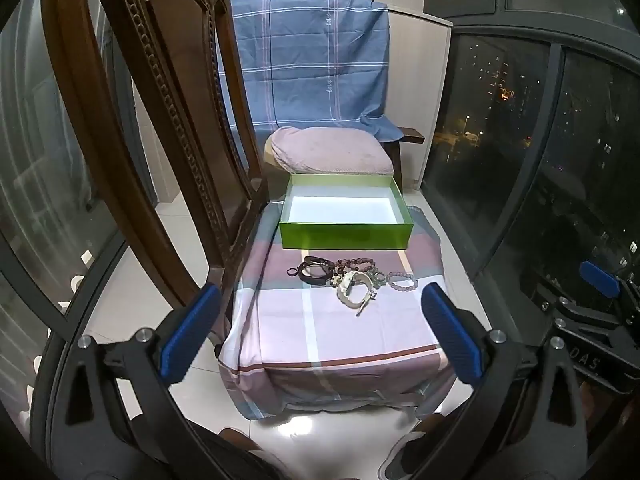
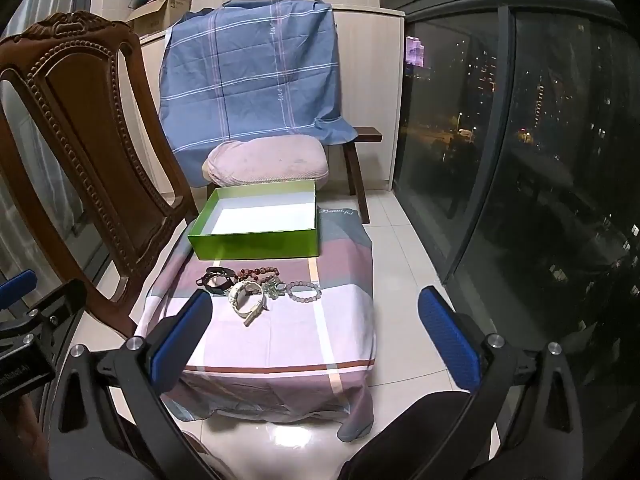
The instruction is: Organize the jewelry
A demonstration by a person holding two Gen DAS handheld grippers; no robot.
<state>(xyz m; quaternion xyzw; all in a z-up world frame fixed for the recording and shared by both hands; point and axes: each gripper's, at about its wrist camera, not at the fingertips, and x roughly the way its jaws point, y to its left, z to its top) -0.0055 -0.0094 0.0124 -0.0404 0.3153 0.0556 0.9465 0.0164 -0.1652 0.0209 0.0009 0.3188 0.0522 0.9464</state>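
Tiled balcony-like room at night, white floor tiles, dark glazed wall [image 2: 540,160] on the right with city lights beyond. A low worktop [image 1: 340,332] draped in a pink, grey and mauve checked cloth sits mid-floor. Carved wooden chair [image 1: 132,112] stands at its left. Behind the worktop, a pink cushion [image 1: 332,152] and a blue checked sheet [image 1: 308,60] hung over a dark wooden bench. Cardboard boxes [image 2: 160,12] stacked far left, seen in the right wrist view.

Green box [image 1: 346,236], lidless, white inside, nothing in it, sits at the far end of the worktop. Jewelry pile [image 1: 352,278] lies just near of the box, on the cloth, not touching it: dark bangles [image 1: 314,272] at left, reddish bead strand [image 1: 356,266] behind, a cream strap piece [image 1: 354,290] nearest, pale bead bracelet [image 1: 402,280] at right.

Left gripper [image 1: 320,336]: held above the near end of the worktop, angled down toward the pile, blue pads spread wide, nothing between them. Right gripper [image 2: 316,340]: same downward tilt, alongside on the right, jaws likewise fully apart and carrying nothing. Each gripper shows at the edge of the other's view. Both well short of the jewelry. Dark clothing of the person fills the bottom edge.
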